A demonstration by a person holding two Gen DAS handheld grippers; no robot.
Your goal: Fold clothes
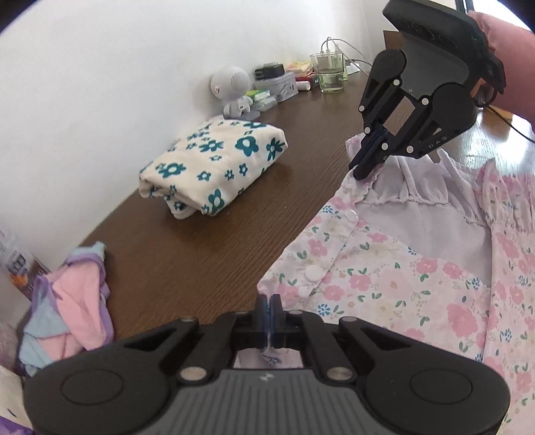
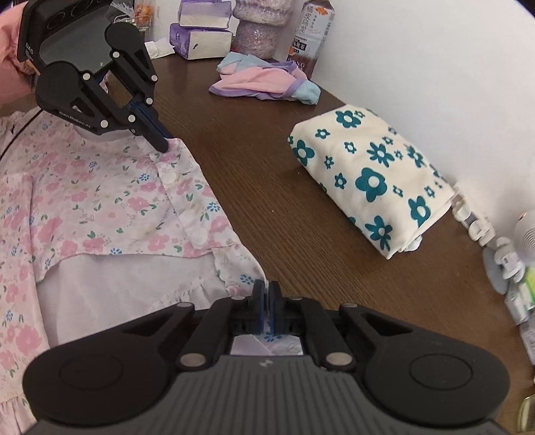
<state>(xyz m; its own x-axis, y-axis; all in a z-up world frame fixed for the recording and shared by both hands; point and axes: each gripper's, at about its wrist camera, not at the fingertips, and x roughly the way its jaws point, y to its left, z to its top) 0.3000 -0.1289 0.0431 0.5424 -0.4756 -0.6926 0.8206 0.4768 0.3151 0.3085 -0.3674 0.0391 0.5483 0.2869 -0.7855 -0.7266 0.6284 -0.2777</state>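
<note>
The pink floral blouse [image 1: 384, 267] lay spread on the brown wooden table [image 1: 207, 247], its buttoned placket [image 2: 174, 180] forming the edge that faced the open tabletop. The left gripper [image 1: 266, 301] was closed tight on that edge at one corner of the garment, with cloth showing between and behind the blue pads. The right gripper [image 1: 362, 167] pinched the same edge further along, at the ruffled collar end, its jaws likewise pressed together on fabric; a pink sleeve [image 1: 508, 60] showed behind it. In the right wrist view the two tools appeared mirrored, the right gripper [image 2: 266, 287] at the bottom and the left gripper [image 2: 160, 142] at the far corner.

Beside the held edge ran a bare band of wood, free of objects. Across that band sat a folded cream cloth with teal flowers [image 1: 214, 164], well apart from the blouse and near the white wall [image 1: 100, 83]. A crumpled pink, blue and purple garment [image 1: 70, 301] lay near one end of the table. At the other end stood a small white robot figure [image 1: 234, 93], a glass [image 1: 329, 72] and assorted small clutter. Tissue packs [image 2: 200, 30] and a carton [image 2: 311, 36] stood behind the crumpled garment.
</note>
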